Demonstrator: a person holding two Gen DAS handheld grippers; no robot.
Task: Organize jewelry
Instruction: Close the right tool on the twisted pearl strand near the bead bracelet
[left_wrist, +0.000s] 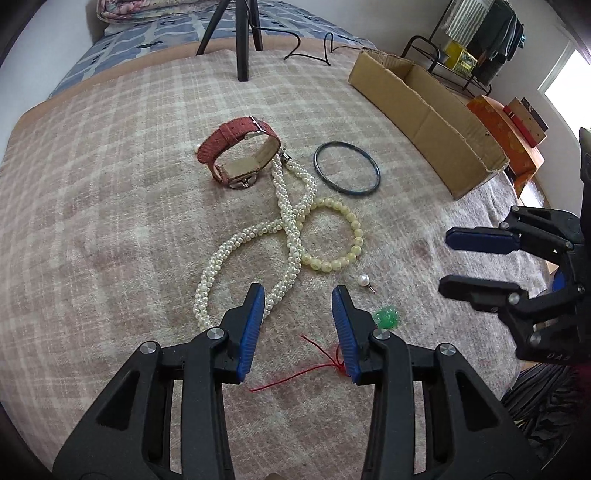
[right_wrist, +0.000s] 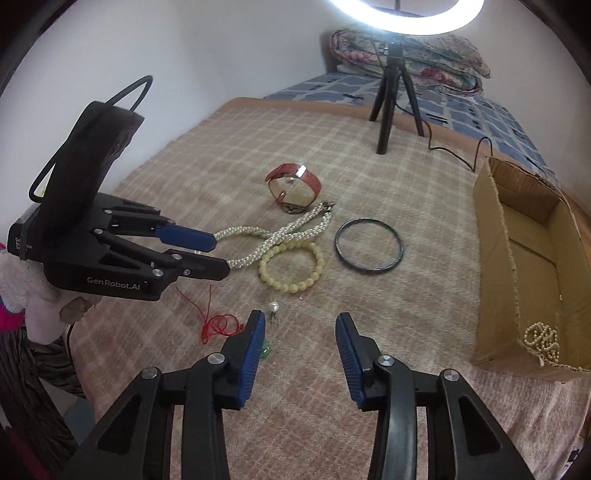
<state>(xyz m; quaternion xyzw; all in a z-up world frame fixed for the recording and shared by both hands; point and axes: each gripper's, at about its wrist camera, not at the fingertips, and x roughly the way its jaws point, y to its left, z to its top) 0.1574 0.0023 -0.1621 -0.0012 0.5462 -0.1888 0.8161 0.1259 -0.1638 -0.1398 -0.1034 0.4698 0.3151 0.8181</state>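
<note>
Jewelry lies on a plaid blanket: a red-strapped watch (left_wrist: 236, 147) (right_wrist: 293, 184), a twisted pearl necklace (left_wrist: 288, 218) (right_wrist: 280, 232), a yellow bead bracelet (left_wrist: 356, 236) (right_wrist: 288, 288), a dark bangle (left_wrist: 343, 143) (right_wrist: 367, 220), a pearl earring (left_wrist: 364, 280) (right_wrist: 273, 306), a green bead (left_wrist: 386, 317) (right_wrist: 266, 349) and red string (left_wrist: 314, 354) (right_wrist: 218, 323). My left gripper (left_wrist: 298, 295) (right_wrist: 221, 254) is open over the necklace's near end, holding nothing. My right gripper (right_wrist: 301, 319) (left_wrist: 445, 261) is open and empty, just short of the earring.
A long cardboard box (left_wrist: 424, 122) (right_wrist: 495, 266) lies at the right with a pearl strand (right_wrist: 545, 339) in its near end. A ring light (right_wrist: 406, 14) on a black tripod (left_wrist: 242, 37) (right_wrist: 388, 92) stands behind the jewelry, its cable trailing right. Orange boxes (left_wrist: 509, 136) sit beyond the box.
</note>
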